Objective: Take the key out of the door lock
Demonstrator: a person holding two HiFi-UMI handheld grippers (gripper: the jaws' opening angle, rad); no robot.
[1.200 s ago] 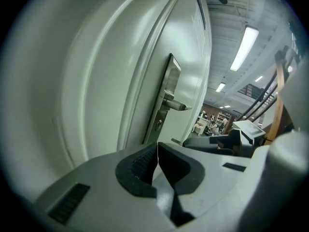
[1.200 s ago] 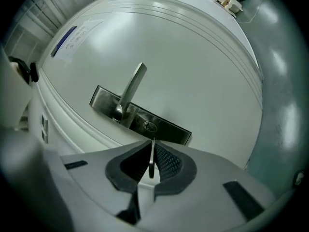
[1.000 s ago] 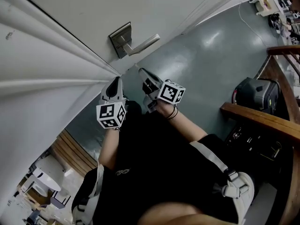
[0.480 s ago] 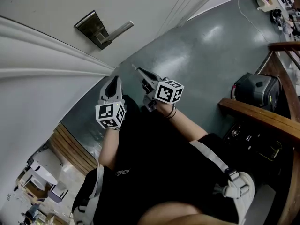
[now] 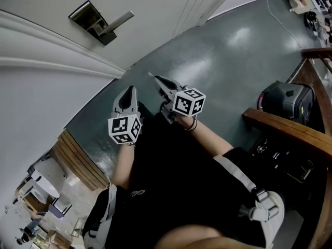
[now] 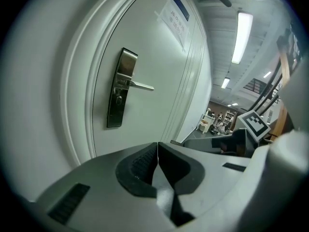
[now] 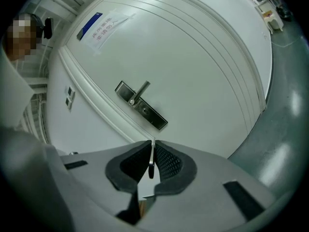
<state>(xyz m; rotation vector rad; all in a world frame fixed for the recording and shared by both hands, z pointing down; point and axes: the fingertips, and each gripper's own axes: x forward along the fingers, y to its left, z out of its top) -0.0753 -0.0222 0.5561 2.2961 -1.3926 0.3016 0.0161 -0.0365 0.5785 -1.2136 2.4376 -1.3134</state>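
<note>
Moved: in the head view the lock (image 5: 92,22) now sits in the upper left corner. A second ago it was near the top middle. The two grippers keep much the same spot mid-frame.
Door (image 5: 161,4): white and panelled, across the top of the head view. A notice (image 7: 102,29) with a blue strip is stuck on it, at the upper left of the right gripper view.
Lock: a dark metal plate with a lever (image 5: 117,20) pointing right. It is well apart from both grippers.
Left gripper (image 5: 129,91): mid-frame, just left of the other, with its tip toward the door. In its own view the jaws are pressed together with nothing between them.
Right gripper (image 5: 155,80): mid-frame, its tip pointing up and left. The jaws are nearly closed, and the ribbed pads (image 7: 166,162) clamp a thin metal piece.
Key (image 7: 151,159): a flat blade seen edge-on, pinched between the right gripper's pads at the lower middle of that view. It is out of the lock and lies below the plate in the picture.
Floor (image 5: 233,61): glossy grey-green, filling the upper right of the head view.
Bag (image 5: 284,102): black, near the right edge.
Rail (image 5: 290,131): brown wood, slanting across the right side just below the bag.
</note>
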